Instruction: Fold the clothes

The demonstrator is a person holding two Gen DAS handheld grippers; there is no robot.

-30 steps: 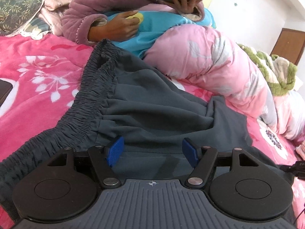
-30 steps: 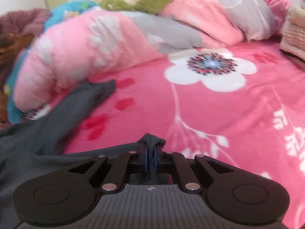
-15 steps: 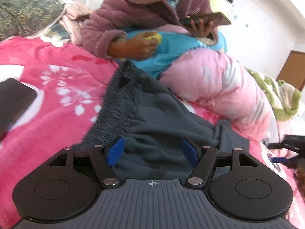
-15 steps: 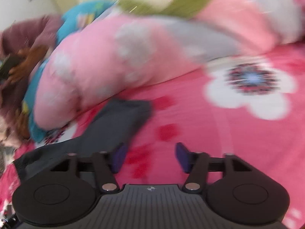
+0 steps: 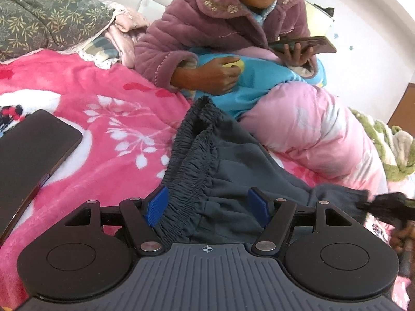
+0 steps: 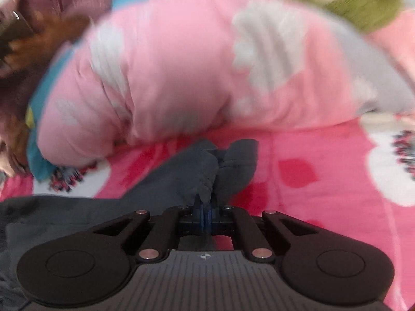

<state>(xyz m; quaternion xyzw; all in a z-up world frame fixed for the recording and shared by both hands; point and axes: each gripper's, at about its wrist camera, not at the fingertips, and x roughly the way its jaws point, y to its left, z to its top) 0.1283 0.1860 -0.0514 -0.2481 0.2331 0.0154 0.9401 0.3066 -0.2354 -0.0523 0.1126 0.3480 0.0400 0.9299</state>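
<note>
My right hand-held gripper has its blue pads pressed together, pinching a bunched end of the dark grey trousers; the cloth puffs up on both sides of the pads. That view is badly smeared. My left hand-held gripper is spread wide, pads apart, with the elastic waistband and upper trouser cloth lying between them; neither pad presses on it. The trousers lie rumpled on the bed's pink flowered blanket, waistband running away from the left camera, the far end stretching to the right, where the right gripper shows as a dark blur at the frame edge. Just past the trousers is a pink quilt. A person in a purple quilted jacket sits behind it, holding a phone. A dark flat device lies on the blanket at left, well apart from the trousers.
</note>
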